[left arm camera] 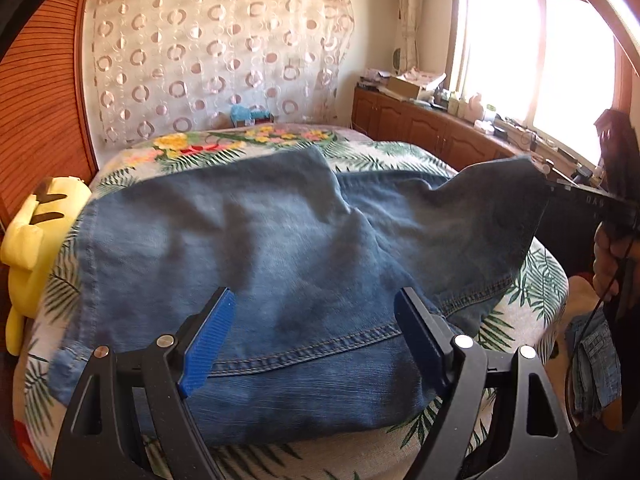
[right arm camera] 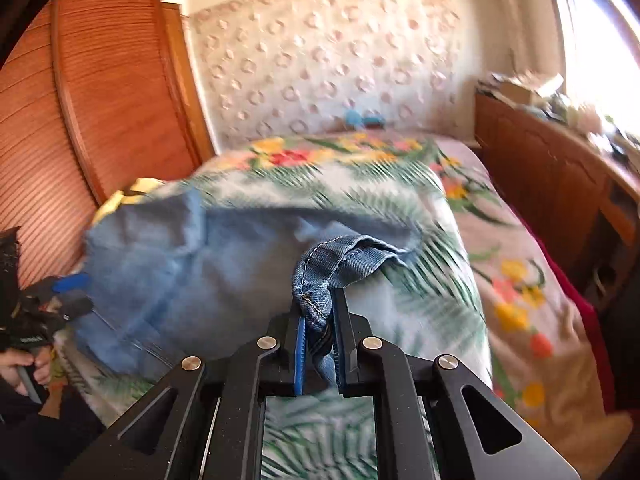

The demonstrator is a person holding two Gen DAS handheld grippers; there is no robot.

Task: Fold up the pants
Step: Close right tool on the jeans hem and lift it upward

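Blue denim pants [left arm camera: 260,248] lie spread on the bed, partly doubled over. My left gripper [left arm camera: 316,300] is open just above the near part of the denim, its blue pads on either side of it and holding nothing. My right gripper [right arm camera: 318,300] is shut on a bunched hem of the pants [right arm camera: 344,258] and lifts it off the bed. In the left wrist view that raised corner [left arm camera: 504,196] peaks at the right, where the right gripper [left arm camera: 546,174] pinches it. The left gripper [right arm camera: 68,292] shows at the left edge of the right wrist view.
The bed has a leaf-and-flower cover [left arm camera: 224,148]. A yellow plush toy [left arm camera: 36,232] sits at its left edge by a wooden slatted wardrobe [right arm camera: 100,92]. A cluttered wooden cabinet [left arm camera: 432,124] runs along the right under the window. More denim [left arm camera: 592,364] hangs at right.
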